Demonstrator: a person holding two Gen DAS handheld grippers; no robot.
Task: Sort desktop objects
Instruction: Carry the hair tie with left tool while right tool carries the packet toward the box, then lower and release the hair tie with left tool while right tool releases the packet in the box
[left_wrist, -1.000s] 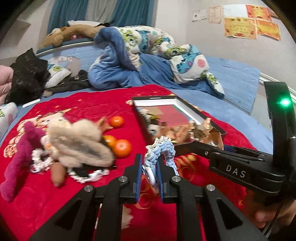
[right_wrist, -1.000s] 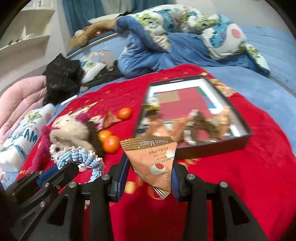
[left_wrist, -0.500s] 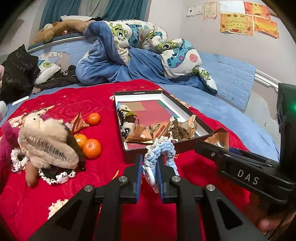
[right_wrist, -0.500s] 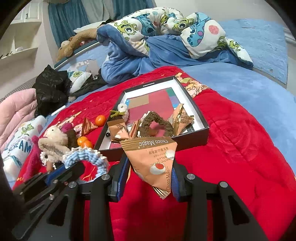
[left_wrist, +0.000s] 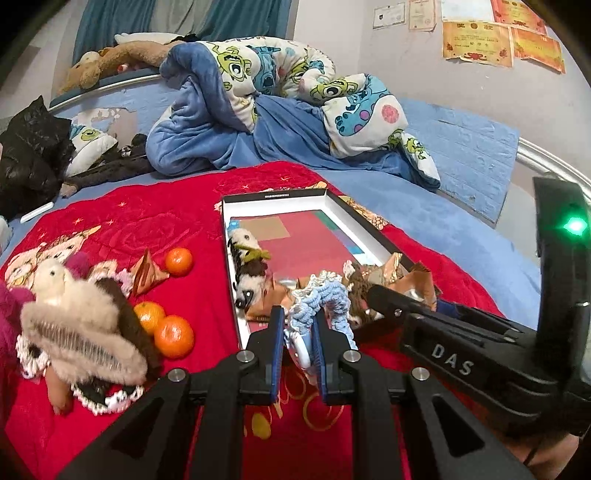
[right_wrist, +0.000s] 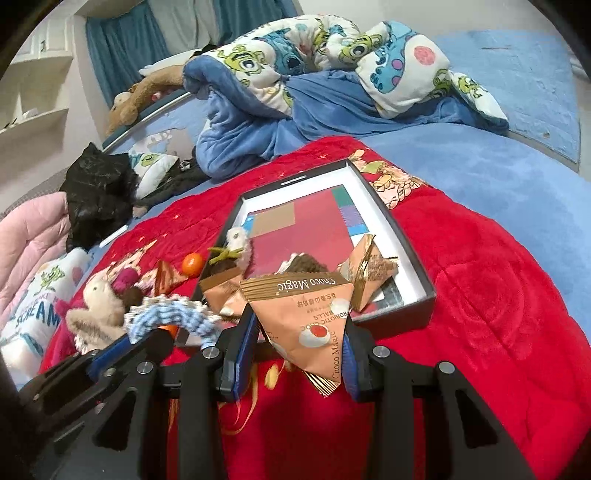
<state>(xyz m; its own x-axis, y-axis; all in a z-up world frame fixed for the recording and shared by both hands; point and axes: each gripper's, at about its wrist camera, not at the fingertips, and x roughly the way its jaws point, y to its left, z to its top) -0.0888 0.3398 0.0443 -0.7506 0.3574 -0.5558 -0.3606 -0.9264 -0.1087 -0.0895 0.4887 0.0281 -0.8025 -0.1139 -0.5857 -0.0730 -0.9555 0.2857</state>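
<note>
My left gripper (left_wrist: 298, 338) is shut on a blue and white crocheted hair tie (left_wrist: 320, 301) and holds it just over the near edge of the black box (left_wrist: 275, 195). The tie also shows in the right wrist view (right_wrist: 173, 314). My right gripper (right_wrist: 297, 341) is shut on an orange triangular Choco Magic snack packet (right_wrist: 308, 314), held over the near end of the same box (right_wrist: 400, 227). The box holds a small plush toy (left_wrist: 249, 262), several orange packets (right_wrist: 369, 266) and a brown hair tie (right_wrist: 301, 263).
On the red blanket (left_wrist: 166, 218) left of the box lie a furry plush heap (left_wrist: 79, 321), three tangerines (left_wrist: 173, 334), and a triangular packet (left_wrist: 147, 271). A rumpled blue duvet (left_wrist: 258, 110) fills the back of the bed. A black bag (right_wrist: 98, 192) lies far left.
Both grippers have moved forward and up toward the box with their loads held. The box now sits closer, under the hair tie and the packet.
</note>
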